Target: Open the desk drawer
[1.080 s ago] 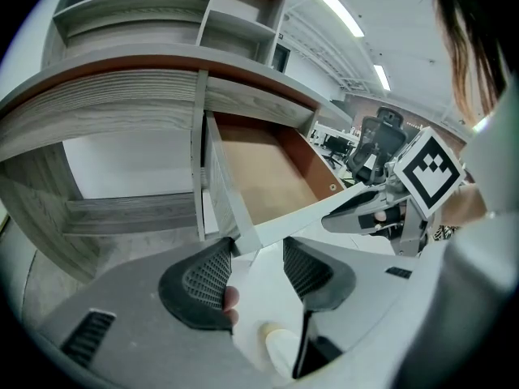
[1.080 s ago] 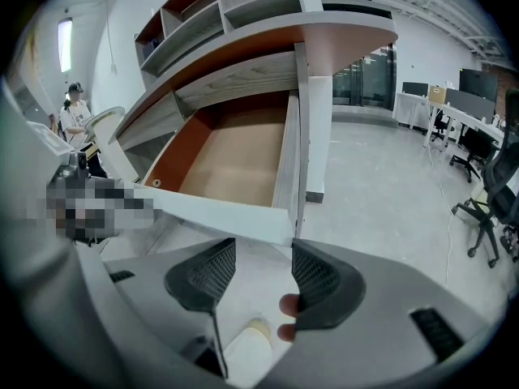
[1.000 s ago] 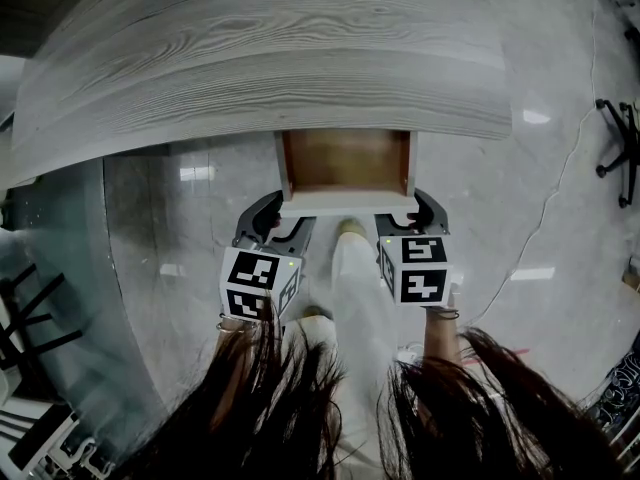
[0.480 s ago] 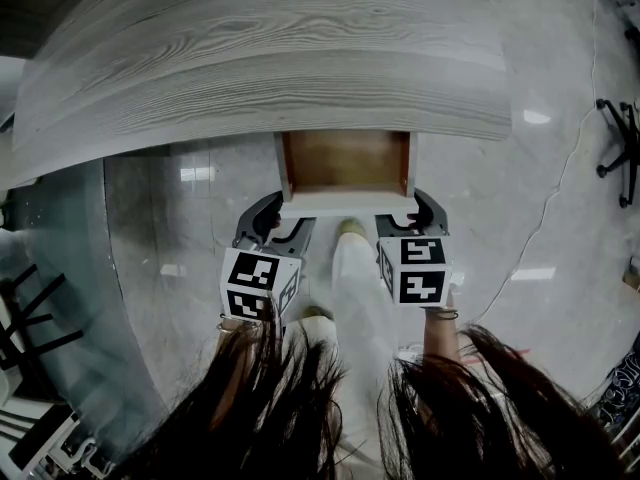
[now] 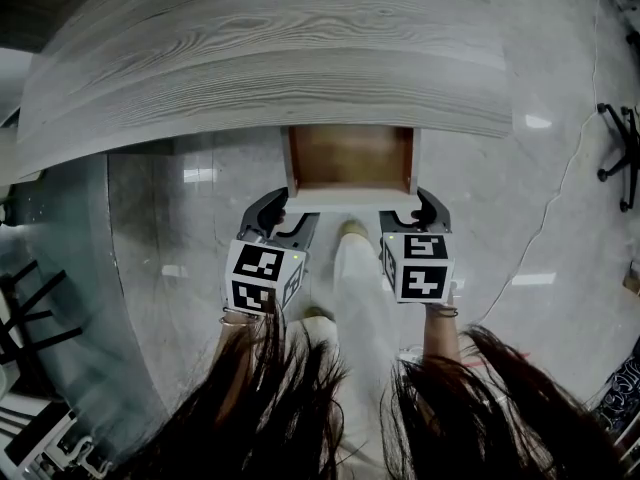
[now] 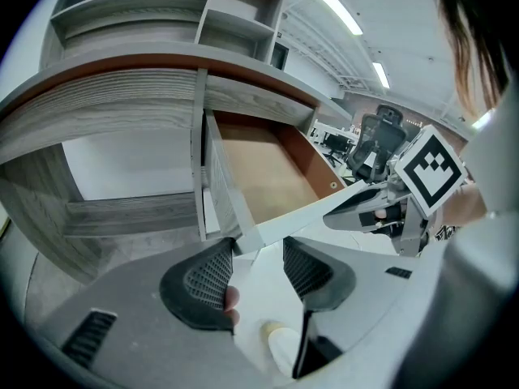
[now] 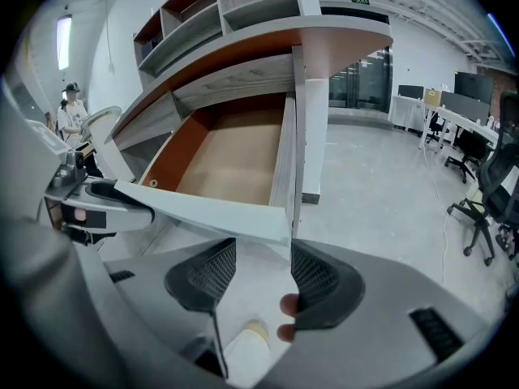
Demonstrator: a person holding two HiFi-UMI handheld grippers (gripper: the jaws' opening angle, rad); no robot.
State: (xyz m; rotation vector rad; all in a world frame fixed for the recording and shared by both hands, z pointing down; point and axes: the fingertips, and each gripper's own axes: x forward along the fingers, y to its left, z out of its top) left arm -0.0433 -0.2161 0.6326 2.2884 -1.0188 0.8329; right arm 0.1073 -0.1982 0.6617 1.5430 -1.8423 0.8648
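Observation:
The desk drawer [image 5: 350, 158] stands pulled out from under the grey wood-grain desk top [image 5: 270, 58], its brown inside bare. Its pale front panel [image 5: 350, 200] faces me. My left gripper [image 5: 283, 211] is at the panel's left corner and my right gripper [image 5: 412, 211] at its right corner. In the left gripper view the drawer [image 6: 268, 177] corner sits between the spread tips of the left gripper [image 6: 258, 245]. In the right gripper view the drawer [image 7: 235, 156] corner likewise lies between the tips of the right gripper [image 7: 263, 250]. Both stand open, straddling the corners.
My trouser leg and shoe [image 5: 350, 248] are on the marble floor under the drawer. A chair base [image 5: 620, 148] and a cable [image 5: 560, 188] lie at the right. Open shelves [image 7: 243, 6] rise above the desk. Office chairs [image 7: 486, 193] stand farther right.
Both grippers and the drawer front sit slightly higher in the head view, and the whole view has shifted a little. The drawer shows about the same depth as before.

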